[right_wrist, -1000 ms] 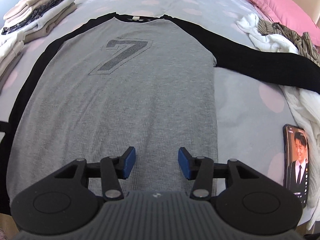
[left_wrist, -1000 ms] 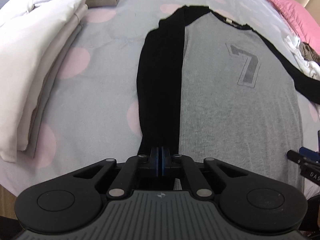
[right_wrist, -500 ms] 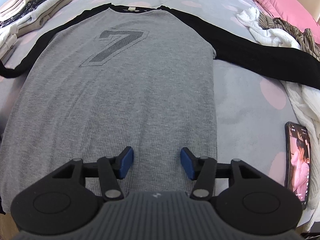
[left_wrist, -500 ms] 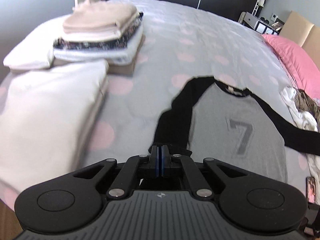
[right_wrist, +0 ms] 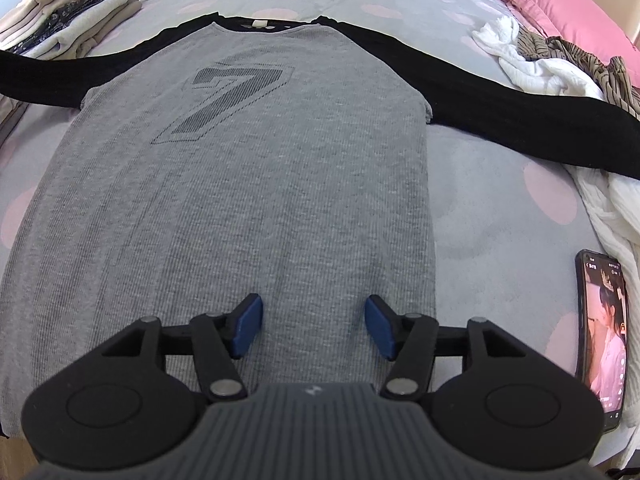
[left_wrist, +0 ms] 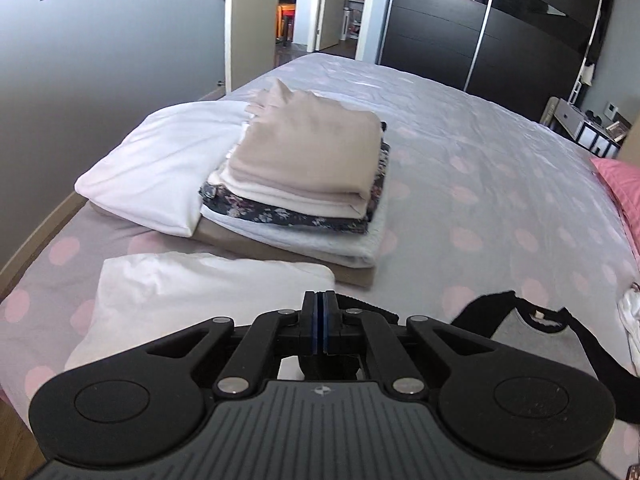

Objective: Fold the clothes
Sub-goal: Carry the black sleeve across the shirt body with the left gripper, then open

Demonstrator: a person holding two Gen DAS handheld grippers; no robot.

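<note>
A grey shirt (right_wrist: 248,184) with black sleeves and a dark "7" lies flat on the bed. My right gripper (right_wrist: 314,326) is open just above the shirt's lower part, holding nothing. My left gripper (left_wrist: 320,322) is shut on the end of the shirt's black left sleeve (left_wrist: 362,308) and holds it lifted. That sleeve (right_wrist: 60,84) stretches out to the left in the right wrist view. The collar and shoulder (left_wrist: 532,320) show at the lower right of the left wrist view. The right sleeve (right_wrist: 520,120) lies spread to the right.
A stack of folded clothes (left_wrist: 308,188) and white folded items (left_wrist: 172,172) sit on the bed's left side. A white and brown pile of unfolded clothes (right_wrist: 560,64) and a pink pillow (right_wrist: 552,8) lie at the right. A phone (right_wrist: 602,336) lies right of the shirt.
My left gripper has lifted and swung the black sleeve out to the left, away from the shirt body. Its view rose from the shirt to the folded stacks. The right gripper stayed open over the hem.
</note>
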